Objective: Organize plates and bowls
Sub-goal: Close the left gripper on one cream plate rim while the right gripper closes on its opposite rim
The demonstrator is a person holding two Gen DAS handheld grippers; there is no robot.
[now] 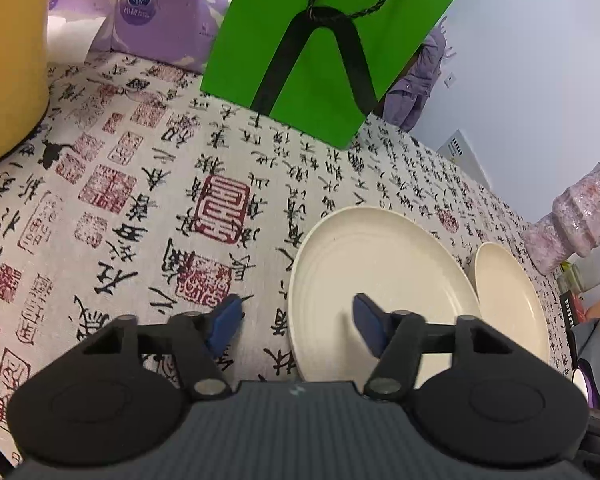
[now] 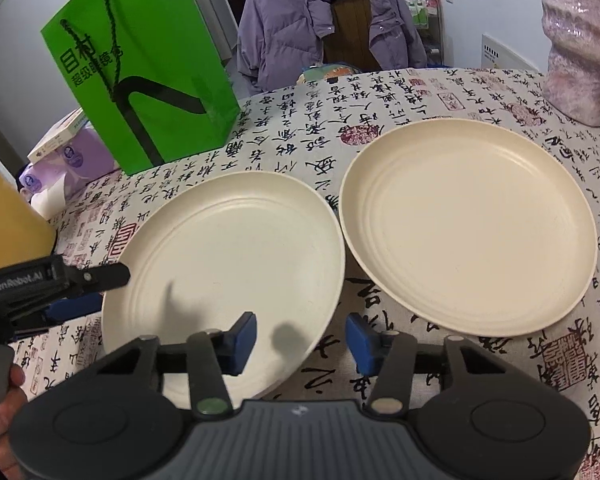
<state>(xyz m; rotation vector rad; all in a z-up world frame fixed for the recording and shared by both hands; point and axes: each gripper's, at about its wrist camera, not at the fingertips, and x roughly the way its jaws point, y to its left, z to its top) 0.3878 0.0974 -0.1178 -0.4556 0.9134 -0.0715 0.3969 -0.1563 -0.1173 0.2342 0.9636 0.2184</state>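
Two cream plates lie side by side on the calligraphy tablecloth. In the right wrist view the left plate is in front of my right gripper, which is open and empty over its near right rim; the right plate lies beyond to the right. My left gripper shows at the left plate's left edge. In the left wrist view my left gripper is open and empty, straddling the left rim of the near plate. The second plate lies behind it.
A green paper bag stands at the back of the table. A yellow container and purple tissue packs stand at the left. A pink wrapped stack stands at the far right. A chair with a purple jacket is behind the table.
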